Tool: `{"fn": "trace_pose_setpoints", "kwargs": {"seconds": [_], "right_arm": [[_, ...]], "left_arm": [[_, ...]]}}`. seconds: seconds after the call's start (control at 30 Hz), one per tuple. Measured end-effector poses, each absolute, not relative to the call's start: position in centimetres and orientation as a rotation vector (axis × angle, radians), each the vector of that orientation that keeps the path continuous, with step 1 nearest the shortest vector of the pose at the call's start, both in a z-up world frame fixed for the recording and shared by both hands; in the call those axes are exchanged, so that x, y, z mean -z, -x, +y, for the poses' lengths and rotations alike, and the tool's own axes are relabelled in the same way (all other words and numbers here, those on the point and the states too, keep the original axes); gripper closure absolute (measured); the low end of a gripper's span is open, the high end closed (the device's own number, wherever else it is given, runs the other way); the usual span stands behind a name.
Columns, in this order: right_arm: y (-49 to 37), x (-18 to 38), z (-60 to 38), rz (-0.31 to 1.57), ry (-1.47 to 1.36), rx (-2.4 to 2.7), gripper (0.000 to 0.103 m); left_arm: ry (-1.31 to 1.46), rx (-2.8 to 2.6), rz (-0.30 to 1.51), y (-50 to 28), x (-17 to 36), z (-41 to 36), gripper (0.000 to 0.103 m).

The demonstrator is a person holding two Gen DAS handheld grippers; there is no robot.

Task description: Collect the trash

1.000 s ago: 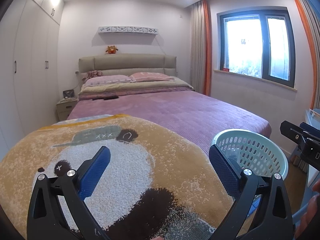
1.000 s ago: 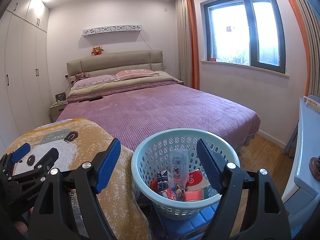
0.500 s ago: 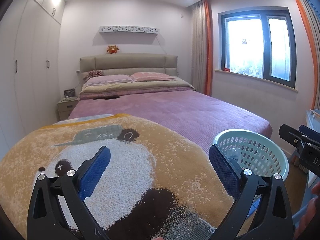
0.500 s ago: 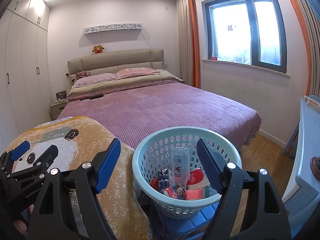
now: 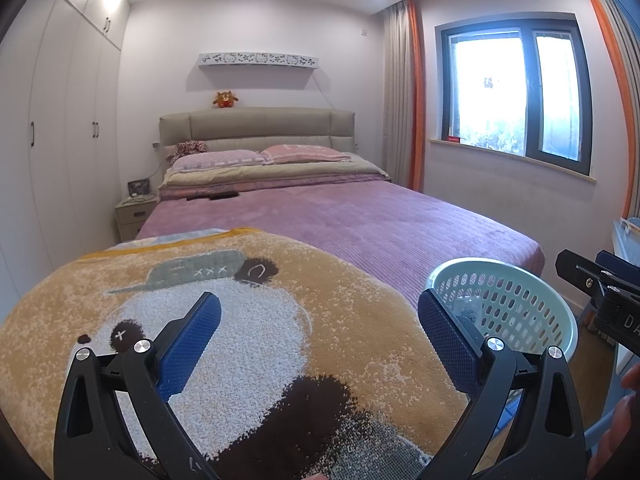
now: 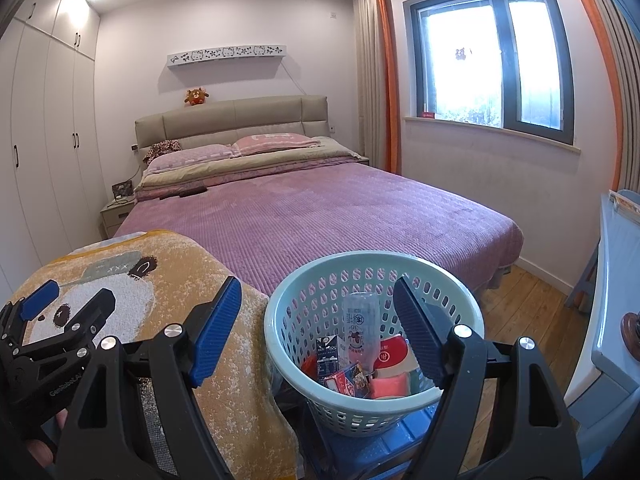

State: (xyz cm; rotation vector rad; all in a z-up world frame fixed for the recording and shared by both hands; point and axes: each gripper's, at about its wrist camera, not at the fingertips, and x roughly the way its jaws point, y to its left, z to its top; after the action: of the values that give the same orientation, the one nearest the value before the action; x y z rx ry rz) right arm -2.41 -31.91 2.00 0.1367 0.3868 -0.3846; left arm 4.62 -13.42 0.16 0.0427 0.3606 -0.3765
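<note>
A pale teal perforated basket (image 6: 288,300) stands on a blue stool at the foot of the bed; it also shows in the left wrist view (image 5: 560,312). It holds trash: a clear plastic bottle (image 6: 360,320), a small carton (image 6: 326,356), a red wrapper (image 6: 350,378) and a red-and-white packet (image 6: 390,358). My right gripper (image 6: 318,332) is open and empty, just above the basket's near rim. My left gripper (image 5: 318,340) is open and empty over the panda blanket (image 5: 260,320); it also shows in the right wrist view (image 6: 68,304).
The bed with a purple cover (image 6: 340,208) fills the middle. A nightstand (image 5: 132,214) and white wardrobes (image 5: 60,140) are on the left. A window (image 6: 492,56) with orange curtains is at the right, with wood floor (image 6: 532,300) and a pale blue desk (image 6: 616,280) below it.
Both views have shifted very slightly; the grippers stay open and empty and the basket keeps its place.
</note>
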Motion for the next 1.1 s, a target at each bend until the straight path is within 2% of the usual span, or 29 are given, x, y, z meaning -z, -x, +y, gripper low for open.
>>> {"fn": "trace_pose_setpoints", "kwargs": {"seconds": [1.1], "right_arm": [[2.14, -1.41, -32.4, 0.398, -0.139, 0.375, 0.029]], "left_arm": [[-0.041, 0.396, 0.341, -4.23, -0.39, -13.42, 0.007]]}}
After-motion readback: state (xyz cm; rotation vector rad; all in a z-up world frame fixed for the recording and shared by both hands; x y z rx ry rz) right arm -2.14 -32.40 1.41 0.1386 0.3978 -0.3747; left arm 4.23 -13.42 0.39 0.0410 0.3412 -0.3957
